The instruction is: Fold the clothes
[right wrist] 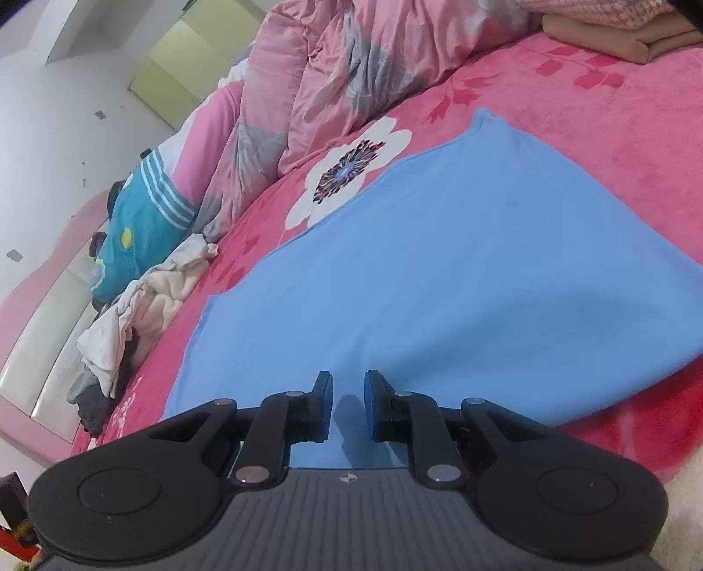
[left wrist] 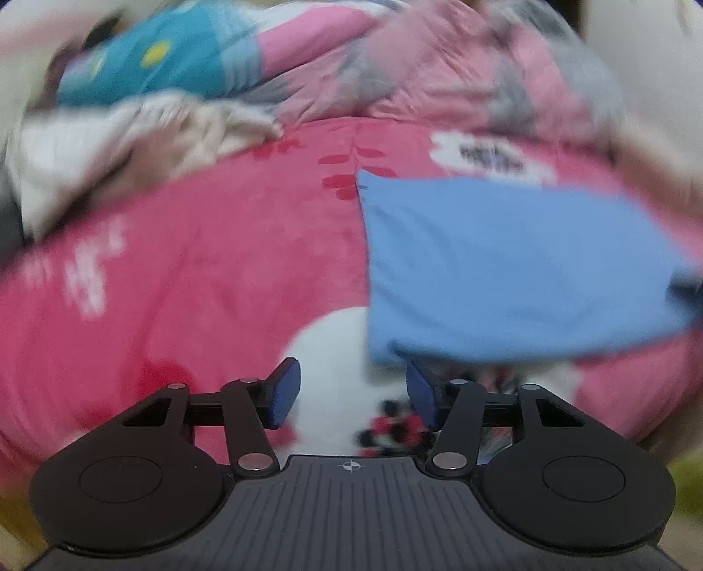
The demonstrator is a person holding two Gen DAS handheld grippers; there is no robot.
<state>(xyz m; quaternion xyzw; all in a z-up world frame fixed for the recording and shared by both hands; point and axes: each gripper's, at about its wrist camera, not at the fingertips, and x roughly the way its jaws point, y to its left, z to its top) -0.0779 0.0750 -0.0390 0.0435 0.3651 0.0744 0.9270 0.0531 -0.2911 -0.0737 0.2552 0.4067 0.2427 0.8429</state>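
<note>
One bare foot (right wrist: 615,37) in right view only, blue cloth (left wrist: 505,263) in both

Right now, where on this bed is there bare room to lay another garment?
Bare pink blanket lies between the blue cloth and the crumpled clothes pile. It is crowded along the bunched pink duvet and teal cushion.

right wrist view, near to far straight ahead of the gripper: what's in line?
right gripper → blue cloth → white flower print on the pink blanket → bunched pink quilt
</note>
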